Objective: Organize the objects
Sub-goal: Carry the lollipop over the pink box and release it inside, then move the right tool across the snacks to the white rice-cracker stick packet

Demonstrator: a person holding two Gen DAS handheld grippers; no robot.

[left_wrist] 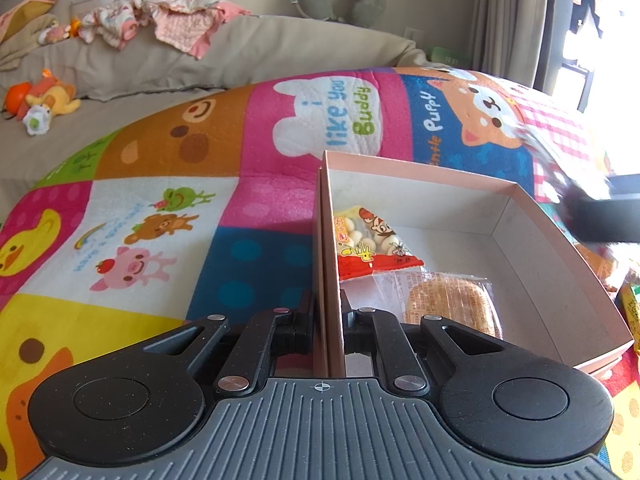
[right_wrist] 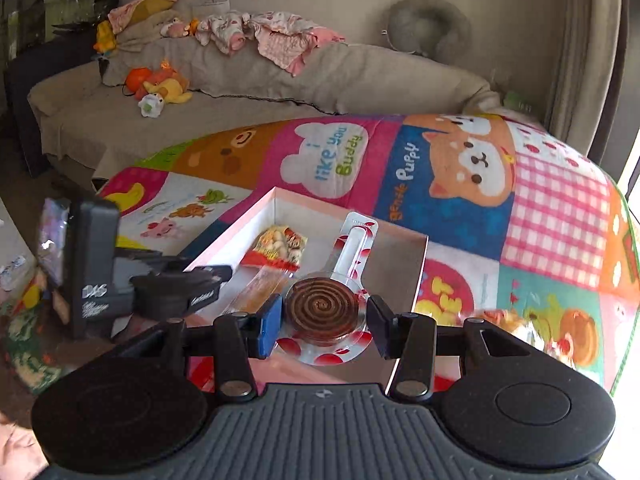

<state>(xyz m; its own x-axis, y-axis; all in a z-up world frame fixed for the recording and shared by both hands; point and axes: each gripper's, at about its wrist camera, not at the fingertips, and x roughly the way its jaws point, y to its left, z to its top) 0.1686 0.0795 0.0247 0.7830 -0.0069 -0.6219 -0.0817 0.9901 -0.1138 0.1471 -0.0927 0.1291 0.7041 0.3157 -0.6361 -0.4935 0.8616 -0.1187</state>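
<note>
A pink cardboard box [left_wrist: 520, 216] lies open on a colourful cartoon blanket. My left gripper [left_wrist: 327, 320] is shut on the box's left wall. Inside the box lie a red-and-yellow snack packet [left_wrist: 370, 242] and a wrapped brown biscuit [left_wrist: 448, 304]. My right gripper [right_wrist: 323, 316] holds a wrapped brown spiral lollipop [right_wrist: 322, 308] over the box [right_wrist: 404, 276], the fingers at both sides of the disc. The snack packet [right_wrist: 280, 248] and biscuit wrapper [right_wrist: 260, 292] show beneath it. The left gripper body [right_wrist: 176, 292] shows at the box's left edge.
The cartoon blanket [left_wrist: 160, 208] covers the surface around the box. More snack packets [left_wrist: 630, 304] lie at the right edge. A beige sofa [right_wrist: 240, 88] with clothes and plush toys [right_wrist: 160, 88] stands behind. A grey neck pillow [right_wrist: 430, 26] hangs on the wall.
</note>
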